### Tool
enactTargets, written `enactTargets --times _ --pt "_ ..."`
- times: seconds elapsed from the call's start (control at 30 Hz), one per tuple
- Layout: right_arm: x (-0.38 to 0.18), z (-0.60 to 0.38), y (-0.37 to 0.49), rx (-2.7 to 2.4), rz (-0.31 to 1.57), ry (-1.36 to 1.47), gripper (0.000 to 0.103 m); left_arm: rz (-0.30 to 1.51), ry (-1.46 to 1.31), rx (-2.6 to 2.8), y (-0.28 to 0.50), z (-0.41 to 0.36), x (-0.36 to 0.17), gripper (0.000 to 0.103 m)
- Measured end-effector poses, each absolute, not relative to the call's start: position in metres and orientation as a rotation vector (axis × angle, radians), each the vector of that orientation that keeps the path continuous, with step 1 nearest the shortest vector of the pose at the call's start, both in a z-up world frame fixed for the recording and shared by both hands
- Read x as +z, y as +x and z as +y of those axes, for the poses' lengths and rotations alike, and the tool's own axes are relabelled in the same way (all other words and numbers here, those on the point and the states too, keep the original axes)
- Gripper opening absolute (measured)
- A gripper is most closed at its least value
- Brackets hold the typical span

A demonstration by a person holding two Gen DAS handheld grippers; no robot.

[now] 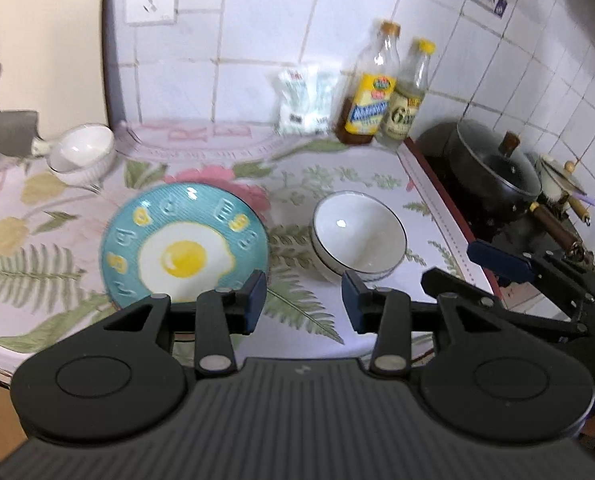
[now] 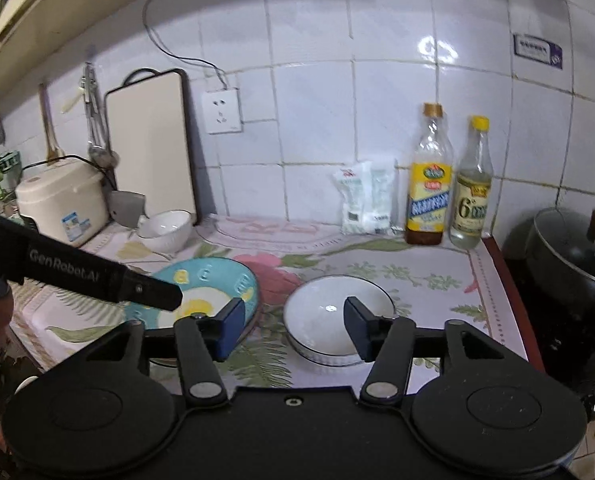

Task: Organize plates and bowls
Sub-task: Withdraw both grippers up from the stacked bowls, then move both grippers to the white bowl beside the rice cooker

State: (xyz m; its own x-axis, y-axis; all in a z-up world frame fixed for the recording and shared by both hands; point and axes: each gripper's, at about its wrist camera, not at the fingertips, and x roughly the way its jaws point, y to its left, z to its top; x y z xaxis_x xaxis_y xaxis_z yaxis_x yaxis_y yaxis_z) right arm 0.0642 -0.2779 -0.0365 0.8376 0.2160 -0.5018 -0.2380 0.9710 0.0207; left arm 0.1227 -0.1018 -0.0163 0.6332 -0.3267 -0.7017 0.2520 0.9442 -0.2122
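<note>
A teal plate [image 1: 183, 244] with a fried-egg picture lies on the flowered cloth, and a white bowl [image 1: 359, 234] with a dark rim line stands to its right. My left gripper [image 1: 303, 304] hovers above the gap between them, open and empty. In the right wrist view the plate [image 2: 217, 280] and bowl [image 2: 329, 312] lie just beyond my right gripper [image 2: 293, 326], also open with nothing between its pads. A finger of the left gripper [image 2: 153, 294] crosses over the plate from the left. A second white bowl [image 1: 83, 154] with a handle stands at the back left.
Two bottles [image 2: 429, 188] and a white packet [image 2: 363, 198] stand against the tiled wall. A lidded black pot [image 2: 577, 248] sits on the stove to the right. A rice cooker [image 2: 61, 200] and an upright cutting board [image 2: 153, 144] are at the back left.
</note>
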Motion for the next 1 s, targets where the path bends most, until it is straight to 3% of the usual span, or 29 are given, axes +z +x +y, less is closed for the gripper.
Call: enactTargets --times 0.27,0.5,1.0 --pt "-0.016 -0.241 0.063 0.372 0.487 -0.05 0.069 0.722 -0.129 -0.267 0.114 -0.052 0.009 0.046" --pt "-0.014 -0.215 0.085 0.493 0.485 0.033 0.07 0.665 -0.136 -0.191 0.119 -0.017 0.016 0.049" --pt "-0.066 -0.146 0.178 0.531 0.496 -0.021 0.073 0.576 -0.205 -0.034 0.18 0.056 -0.04 0.055"
